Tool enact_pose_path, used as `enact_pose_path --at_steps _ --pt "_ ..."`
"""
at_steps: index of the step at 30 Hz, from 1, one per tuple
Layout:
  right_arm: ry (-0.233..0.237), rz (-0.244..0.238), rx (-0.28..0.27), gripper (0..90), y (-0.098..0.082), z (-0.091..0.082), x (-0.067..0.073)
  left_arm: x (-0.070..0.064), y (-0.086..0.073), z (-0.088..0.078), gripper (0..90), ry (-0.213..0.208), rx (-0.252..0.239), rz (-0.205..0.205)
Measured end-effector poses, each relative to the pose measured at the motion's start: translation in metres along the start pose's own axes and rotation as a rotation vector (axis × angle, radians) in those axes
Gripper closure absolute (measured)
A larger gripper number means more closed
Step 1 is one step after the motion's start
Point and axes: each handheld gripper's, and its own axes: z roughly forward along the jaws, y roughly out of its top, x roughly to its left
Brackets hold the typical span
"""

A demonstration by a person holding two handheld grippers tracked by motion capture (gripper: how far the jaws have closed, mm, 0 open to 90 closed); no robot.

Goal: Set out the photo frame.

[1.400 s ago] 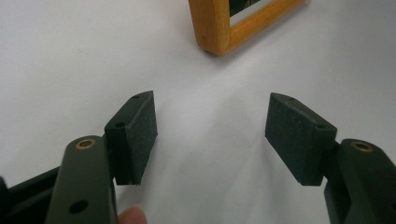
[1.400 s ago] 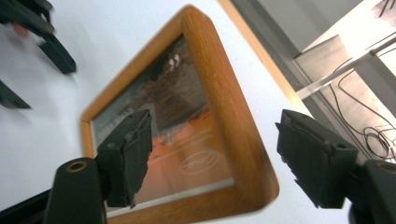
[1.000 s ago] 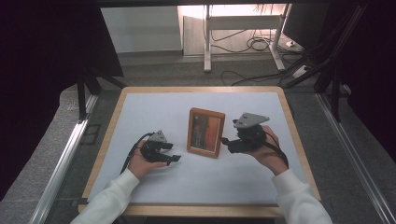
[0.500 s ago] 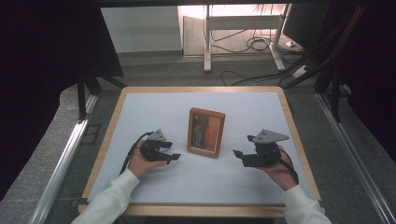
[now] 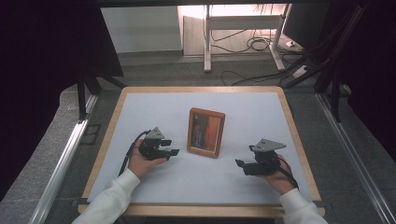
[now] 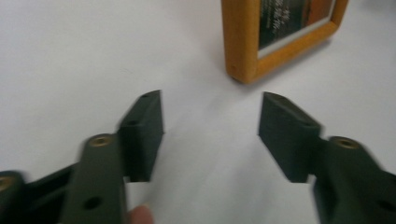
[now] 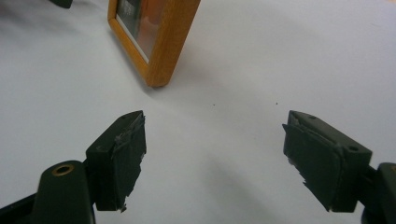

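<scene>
Two grippers, one frame. Right gripper (image 5: 243, 165) nearest, low over the white table (image 5: 154, 105), jaws spread, nothing between. Left gripper (image 5: 173, 147) just beside the picture frame (image 5: 206, 132), jaws have just been closing, apart and empty. Frame: single, orange-brown wood, dark-and-orange picture, standing upright mid-table between both grippers.

Picture frame (image 6: 280, 39) top cut off (photo blurred).

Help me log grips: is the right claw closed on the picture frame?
No. In the right gripper view the right claw is open over bare table, with the wooden picture frame farther off and untouched.
</scene>
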Motion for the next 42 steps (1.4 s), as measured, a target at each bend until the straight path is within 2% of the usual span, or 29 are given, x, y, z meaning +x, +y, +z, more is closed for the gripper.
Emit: enact_pose_path --at_steps 5,7,9,15,18,20,24,28,30,32,35,39,42 --pt "-0.017 0.005 0.006 21.6 -0.004 -0.001 0.0 0.003 0.004 0.002 77.0 0.022 -0.003 -0.019" --pt "-0.025 0.007 0.009 21.6 -0.006 -0.003 0.0 0.003 0.006 0.007 85.4 0.018 0.013 -0.017" --pt "-0.027 0.012 0.011 21.6 -0.009 -0.004 -0.001 0.002 0.011 0.014 89.4 0.007 0.03 -0.014" --pt "-0.034 0.03 0.012 21.5 -0.013 -0.006 -0.003 -0.001 0.021 0.036 90.0 -0.009 0.068 -0.012" --pt "-0.036 0.034 0.01 21.3 -0.013 -0.007 -0.004 0.001 0.023 0.042 90.0 -0.013 0.067 -0.024" --pt "-0.036 0.033 0.009 21.2 -0.013 -0.007 -0.004 0.002 0.024 0.043 90.0 -0.017 0.059 -0.035" --pt "-0.037 0.032 0.013 21.1 -0.013 -0.006 -0.004 0.0 0.026 0.044 90.0 -0.023 0.059 -0.029" --pt "-0.039 0.028 0.016 21.1 -0.013 -0.005 -0.004 -0.003 0.026 0.044 90.0 -0.049 0.051 -0.026" --pt "-0.041 0.026 0.017 21.1 -0.013 -0.005 -0.004 -0.005 0.027 0.043 90.0 -0.039 0.056 -0.014" --pt "-0.042 0.026 0.02 21.1 -0.013 -0.005 -0.004 -0.005 0.027 0.043 90.0 -0.046 0.052 -0.024" --pt "-0.042 0.025 0.02 21.0 -0.013 -0.005 -0.004 -0.006 0.026 0.042 90.0 -0.045 0.057 -0.017" --pt "-0.041 0.027 0.018 21.0 -0.013 -0.006 -0.004 -0.009 0.025 0.042 90.0 -0.066 0.057 -0.025" --pt "-0.042 0.026 0.019 21.0 -0.013 -0.006 -0.004 -0.011 0.024 0.042 90.0 -0.07 0.066 -0.011"
